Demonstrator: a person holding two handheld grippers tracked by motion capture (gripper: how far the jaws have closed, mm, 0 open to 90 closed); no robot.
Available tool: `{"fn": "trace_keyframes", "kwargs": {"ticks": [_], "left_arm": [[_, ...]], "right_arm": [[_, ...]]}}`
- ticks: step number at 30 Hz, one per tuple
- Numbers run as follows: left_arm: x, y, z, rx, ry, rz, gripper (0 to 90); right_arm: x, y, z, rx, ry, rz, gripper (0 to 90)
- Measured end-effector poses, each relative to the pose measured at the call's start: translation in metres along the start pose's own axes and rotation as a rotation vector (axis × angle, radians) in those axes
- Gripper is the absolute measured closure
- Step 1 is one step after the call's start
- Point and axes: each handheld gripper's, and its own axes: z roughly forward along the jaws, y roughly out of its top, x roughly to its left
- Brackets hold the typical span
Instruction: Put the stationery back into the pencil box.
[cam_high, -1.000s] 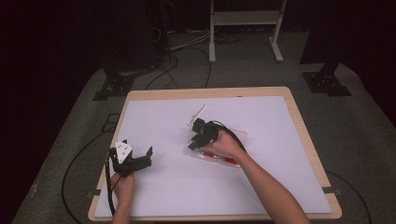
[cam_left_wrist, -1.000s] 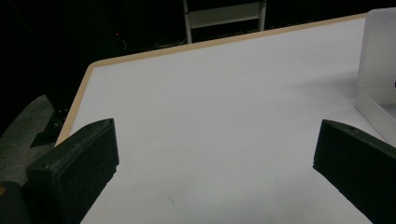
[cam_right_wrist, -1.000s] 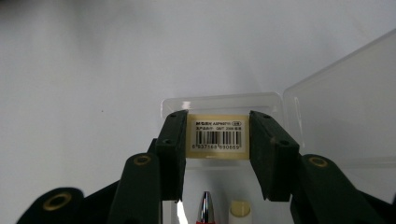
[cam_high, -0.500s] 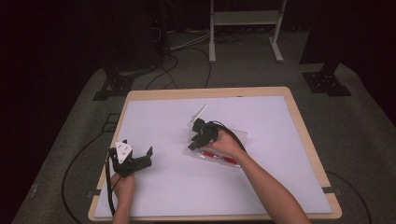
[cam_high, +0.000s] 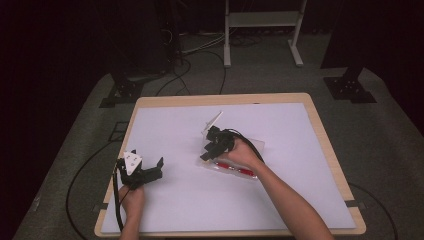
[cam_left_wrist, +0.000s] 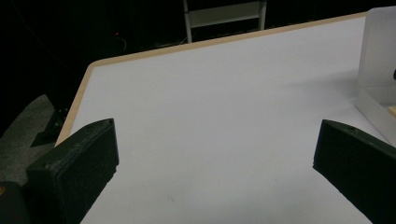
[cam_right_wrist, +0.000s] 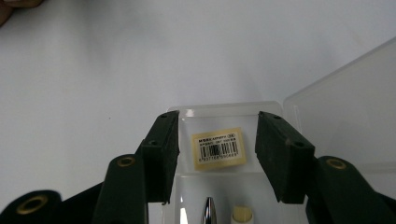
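1. High view: the clear plastic pen case (cam_high: 235, 162) lies near the middle of the counter (cam_high: 300, 150), its long axis slanting from upper left to lower right, its lid (cam_high: 212, 122) raised at the far left end. The right tongs (cam_high: 207, 150) hang over the case's left end; the left tongs (cam_high: 152, 167) rest well left of the case, released. Neither hand has shifted since the earlier frames.
2. Left gripper view: the left tongs (cam_left_wrist: 215, 163) gape wide over bare counter; the case (cam_left_wrist: 378, 70) sits at the right edge.
3. Right gripper view: the right tongs (cam_right_wrist: 217, 149) have just been opening; the jaws straddle the case's barcode label (cam_right_wrist: 219, 148), gripping nothing. A pen tip (cam_right_wrist: 208, 210) points toward that label.
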Motion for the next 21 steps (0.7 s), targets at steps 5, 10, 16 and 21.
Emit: {"fn": "trace_keyframes", "kwargs": {"ticks": [5, 10, 16, 21], "left_arm": [[0.000, 0.000, 0.000, 0.001, 0.001, 0.000, 0.0], [0.000, 0.000, 0.000, 0.001, 0.000, 0.001, 0.0], [0.000, 0.000, 0.000, -0.001, -0.002, 0.001, 0.0], [0.000, 0.000, 0.000, -0.002, -0.001, 0.000, 0.0]], "right_arm": [[0.004, -0.001, -0.018, -0.033, -0.002, -0.012, 45.2], [0.009, -0.006, -0.036, -0.070, -0.012, -0.012, 41.7], [0.013, -0.015, -0.049, -0.089, -0.014, -0.006, 39.2], [0.014, -0.024, -0.060, -0.096, -0.024, -0.007, 37.0]]}}
